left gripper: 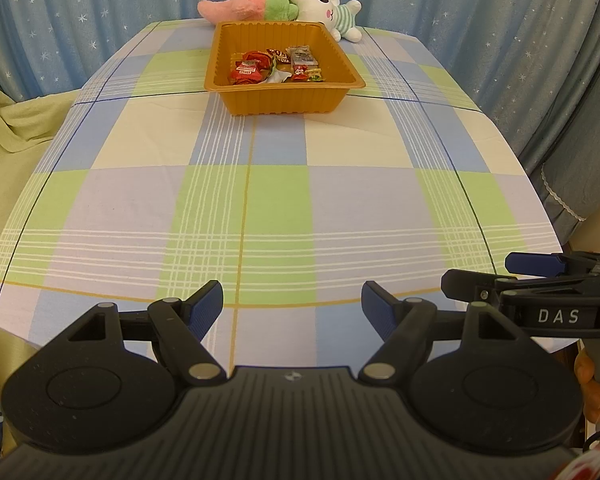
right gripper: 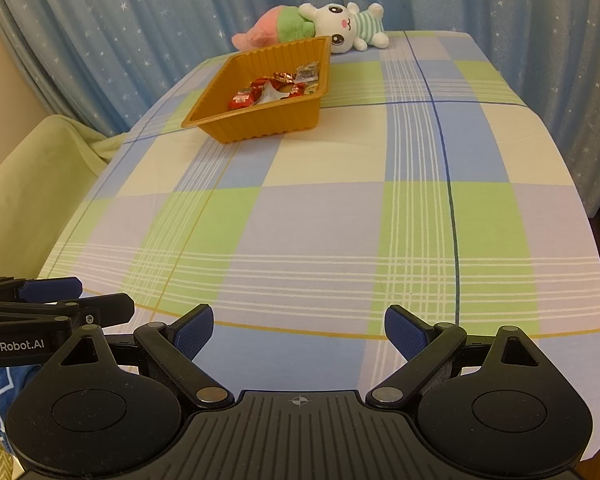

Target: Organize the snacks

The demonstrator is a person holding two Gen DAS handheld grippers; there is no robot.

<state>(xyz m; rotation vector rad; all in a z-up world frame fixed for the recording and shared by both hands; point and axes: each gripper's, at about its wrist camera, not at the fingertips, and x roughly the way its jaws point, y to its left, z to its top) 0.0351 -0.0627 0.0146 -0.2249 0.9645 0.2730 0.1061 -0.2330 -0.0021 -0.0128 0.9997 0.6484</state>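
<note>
Snacks (left gripper: 274,66) lie heaped together inside the orange tray (left gripper: 280,98), which sits toward the far end of the table (left gripper: 276,208), well apart from both grippers; no loose wrapper shows anywhere on the checked cloth, so the sorting looks largely done, or any further work must happen inside the tray itself. Left gripper (left gripper: 292,308) hangs over the near edge of the table with its jaws standing wide and nothing between them, and the right gripper (right gripper: 299,332) is just beside it, jaws spread wider and likewise empty. Risk from here lies mostly in the long reach. If either gripper goes for the tray, the light plastic wall could be caught by a finger and the whole tray pushed or tipped, spilling wrappers back onto the cloth. Small crinkly packets packed close together would likely be hard to single out; a wide closing could pinch two at once or flick a neighbour over the rim. Plush toys (left gripper: 284,4) rest right behind the tray, the white one (right gripper: 350,26) touching or nearly touching its far corner, so a shove could jam the tray against them and tilt it. Loose cloth might also drag and wrinkle under a low finger, shifting the tray. Side by side, the grippers could knock each other if both move at once.
</note>
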